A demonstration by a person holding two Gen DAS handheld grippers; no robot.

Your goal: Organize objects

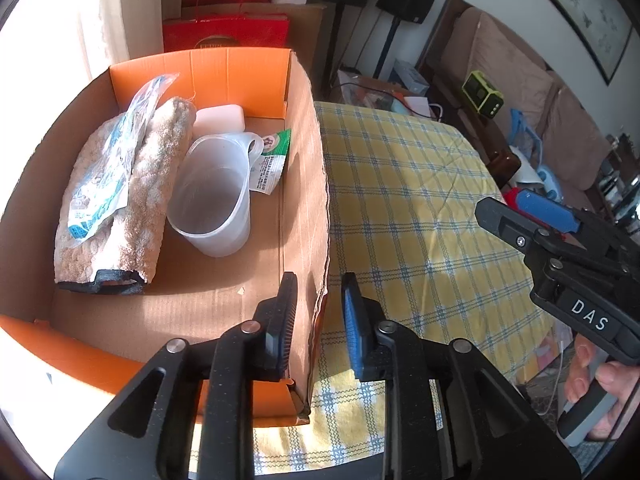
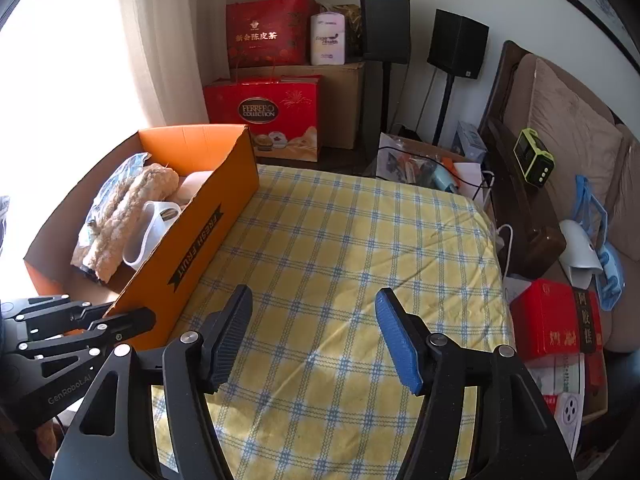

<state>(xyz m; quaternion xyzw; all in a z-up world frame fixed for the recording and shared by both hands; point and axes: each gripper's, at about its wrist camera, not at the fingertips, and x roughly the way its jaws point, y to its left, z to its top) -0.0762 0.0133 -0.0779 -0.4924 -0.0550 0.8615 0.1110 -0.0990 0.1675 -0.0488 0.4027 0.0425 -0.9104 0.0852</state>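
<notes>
An orange cardboard box (image 1: 240, 68) stands at the left of the yellow checked tablecloth (image 1: 400, 200). In it lie a beige rolled towel (image 1: 132, 200) with a clear plastic packet (image 1: 112, 168) on top, a translucent handled cup (image 1: 216, 200), a white case (image 1: 219, 118) and a green sachet (image 1: 272, 160). My left gripper (image 1: 319, 280) straddles the box's near right wall, one finger inside and one outside; the pads stand slightly off the cardboard. My right gripper (image 2: 314, 292) is open over bare cloth with nothing between its fingers. The box (image 2: 192, 248) lies to its left.
Behind the table stand red gift boxes (image 2: 264, 116), a brown carton and two black speakers (image 2: 456, 44). A sofa (image 2: 560, 128) with a green device (image 2: 534, 156) runs along the right. A red box (image 2: 552, 320) and papers sit past the table's right edge.
</notes>
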